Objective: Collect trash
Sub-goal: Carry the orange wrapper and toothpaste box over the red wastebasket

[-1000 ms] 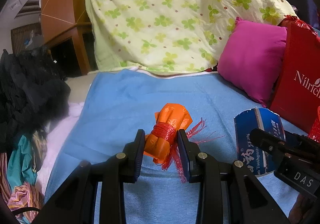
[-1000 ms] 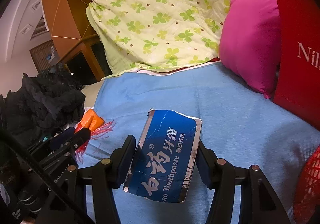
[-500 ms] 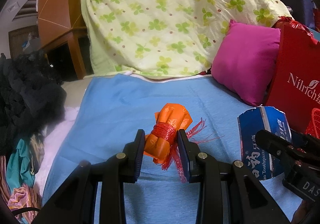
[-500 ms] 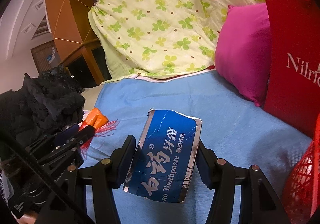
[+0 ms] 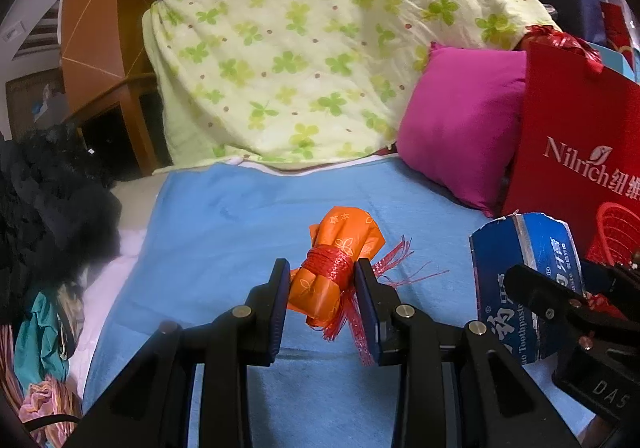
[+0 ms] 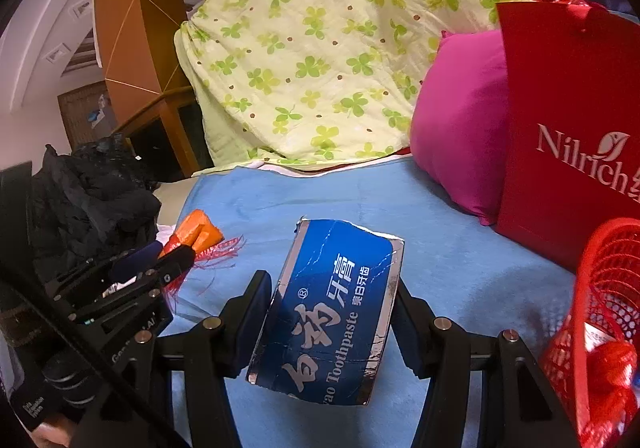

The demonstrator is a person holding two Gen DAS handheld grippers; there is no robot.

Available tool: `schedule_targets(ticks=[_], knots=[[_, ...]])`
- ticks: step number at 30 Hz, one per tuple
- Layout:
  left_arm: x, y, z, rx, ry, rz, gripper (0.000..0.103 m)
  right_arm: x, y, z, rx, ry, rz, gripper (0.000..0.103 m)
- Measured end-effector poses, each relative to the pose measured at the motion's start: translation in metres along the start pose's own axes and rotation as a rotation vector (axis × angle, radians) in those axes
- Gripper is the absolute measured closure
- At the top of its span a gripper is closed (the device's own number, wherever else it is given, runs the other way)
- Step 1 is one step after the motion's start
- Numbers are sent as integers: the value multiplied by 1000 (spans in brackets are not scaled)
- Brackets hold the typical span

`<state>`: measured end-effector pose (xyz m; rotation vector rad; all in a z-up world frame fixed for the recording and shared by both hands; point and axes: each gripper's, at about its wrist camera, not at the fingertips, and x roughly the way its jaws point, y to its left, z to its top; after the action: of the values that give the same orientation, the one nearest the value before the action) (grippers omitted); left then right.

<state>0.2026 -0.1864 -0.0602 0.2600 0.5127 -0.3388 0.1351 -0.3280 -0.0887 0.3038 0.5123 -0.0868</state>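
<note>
Left gripper (image 5: 322,294): clamped on orange wrapper bundle (image 5: 340,272), pads pressing both sides at the band of red string (image 5: 330,263); frayed red strands trailing right and below. Bundle held above blue blanket (image 5: 248,215), not resting on it.

Right gripper (image 6: 330,318): clamped on blue toothpaste box (image 6: 332,312), torn open at top edge, silver lining showing, tilted slightly right. Box also clear of blanket. Same box visible at right edge of left wrist view, just beside the bundle but apart.

Red mesh basket (image 6: 600,312) at lower right, near the box, some red netting and a wrapper inside. Red paper bag (image 6: 568,135) standing behind basket, magenta pillow (image 6: 456,131) leaning against it. Clover-print quilt (image 5: 320,47) heaped at far end. Dark clothing pile (image 5: 48,207) off left edge of blanket.
</note>
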Motion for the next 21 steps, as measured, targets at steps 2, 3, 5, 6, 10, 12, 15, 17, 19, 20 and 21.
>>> schedule_targets(ticks=[2, 3, 5, 6, 10, 12, 15, 17, 19, 20, 21], knots=[[-6, -4, -8, -6, 11, -8, 68, -9, -2, -6, -5, -9, -13, 42], [-9, -5, -11, -13, 19, -14, 68, -14, -4, -10, -6, -14, -19, 42], [-15, -6, -20, -34, 39, -23, 68, -23, -8, -16, -4, -20, -26, 42], [-18, -6, -23, -41, 44, -26, 68, -28, -10, -20, -1, -21, -31, 42], [-34, -12, -33, -41, 62, -30, 68, -49, -19, -36, 20, -19, -50, 42], [-46, -17, -35, -23, 57, -32, 68, -59, -23, -41, 36, -22, -52, 42], [-64, -24, -32, 2, 37, -43, 68, -81, -27, -42, 55, -44, -56, 42], [-78, -29, -30, 14, 17, -50, 68, -94, -28, -40, 64, -61, -58, 42], [-89, -32, -27, 19, 4, -59, 68, -109, -28, -36, 66, -83, -62, 42], [-95, -34, -25, 21, -5, -63, 68, -114, -28, -34, 65, -91, -65, 42], [-102, -35, -24, 24, -14, -67, 68, -122, -27, -32, 63, -102, -67, 42]])
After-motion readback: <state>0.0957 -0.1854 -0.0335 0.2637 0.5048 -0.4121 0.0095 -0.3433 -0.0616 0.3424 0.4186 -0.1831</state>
